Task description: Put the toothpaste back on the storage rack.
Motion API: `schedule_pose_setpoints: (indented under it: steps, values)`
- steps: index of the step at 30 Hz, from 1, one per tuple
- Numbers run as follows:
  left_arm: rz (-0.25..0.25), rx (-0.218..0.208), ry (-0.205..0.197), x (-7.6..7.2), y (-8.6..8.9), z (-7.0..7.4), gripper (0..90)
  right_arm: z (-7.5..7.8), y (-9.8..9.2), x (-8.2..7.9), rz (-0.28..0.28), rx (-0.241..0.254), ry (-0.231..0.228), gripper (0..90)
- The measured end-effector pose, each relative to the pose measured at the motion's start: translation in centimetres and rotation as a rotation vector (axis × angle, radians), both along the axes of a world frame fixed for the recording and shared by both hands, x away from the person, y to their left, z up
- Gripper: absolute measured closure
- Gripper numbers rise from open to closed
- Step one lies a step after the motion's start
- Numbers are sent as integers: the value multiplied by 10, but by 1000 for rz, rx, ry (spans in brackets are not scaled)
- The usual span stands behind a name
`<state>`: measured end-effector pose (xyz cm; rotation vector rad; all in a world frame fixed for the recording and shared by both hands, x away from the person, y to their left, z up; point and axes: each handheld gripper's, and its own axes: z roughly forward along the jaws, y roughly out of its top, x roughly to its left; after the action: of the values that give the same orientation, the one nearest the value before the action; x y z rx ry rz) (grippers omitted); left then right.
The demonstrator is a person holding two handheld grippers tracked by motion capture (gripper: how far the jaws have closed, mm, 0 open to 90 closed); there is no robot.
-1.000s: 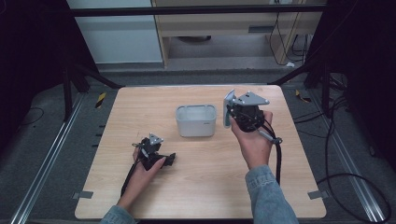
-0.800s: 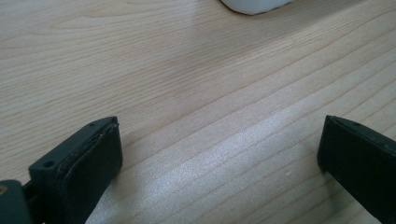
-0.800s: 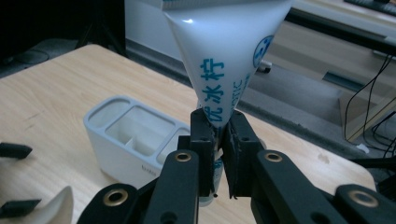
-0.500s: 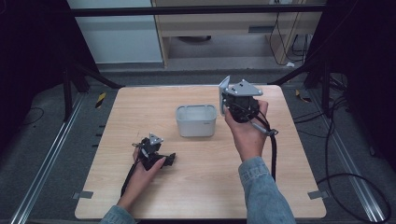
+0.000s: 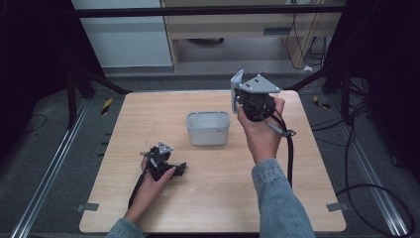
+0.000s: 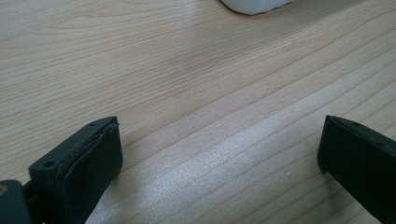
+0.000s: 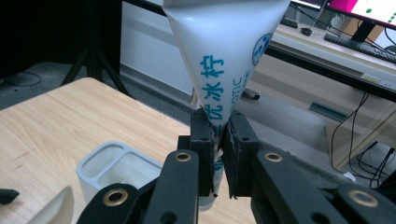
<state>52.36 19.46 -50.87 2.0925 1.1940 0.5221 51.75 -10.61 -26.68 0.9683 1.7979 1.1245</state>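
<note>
1. Your right gripper [image 7: 219, 154] pinches a white tube [image 7: 224, 51] (blue lettering), raised just right of the grey holder [image 5: 208, 128].
2. Your left gripper [image 6: 219, 163] rests spread open on the table [image 5: 148, 119], nearer left.

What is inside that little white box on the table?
The white box has two open compartments. What shows of them looks empty. The right claw, shut on a white tube, hides the box's near corner, so part of the inside stays unseen.
</note>
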Motion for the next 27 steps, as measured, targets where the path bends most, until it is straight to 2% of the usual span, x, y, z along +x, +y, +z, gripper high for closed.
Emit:
schedule_pose_setpoints:
  steps: [9,11,27]
  values:
    - [0,1,0,0,0,0,0,4,13,12,13,7,3,830]
    - [0,1,0,0,0,0,0,2,17,17,21,5,12,831]
    - [0,0,0,0,0,0,0,-9,36,26,66,32,47,831]
